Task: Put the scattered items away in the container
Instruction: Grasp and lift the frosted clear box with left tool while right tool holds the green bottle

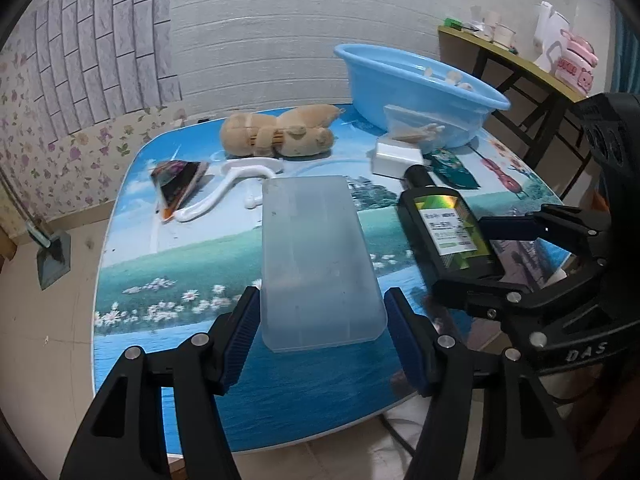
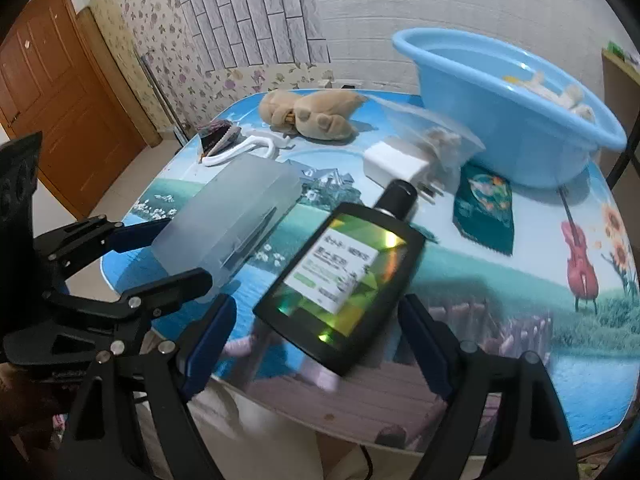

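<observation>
Right wrist view: black bottle (image 2: 340, 280) flat on table (image 2: 520, 280), between spread right gripper (image 2: 316, 336) pads, untouched; long axis toward 1 o'clock, cap toward blue basin (image 2: 500, 120). Left gripper (image 1: 324, 332) brackets frosted box (image 1: 316, 260), contact unclear.

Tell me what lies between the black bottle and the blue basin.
Between the bottle and the basin lie a white charger and, behind it, a clear bag by the basin's wall. A green packet lies just right of that line.
</observation>
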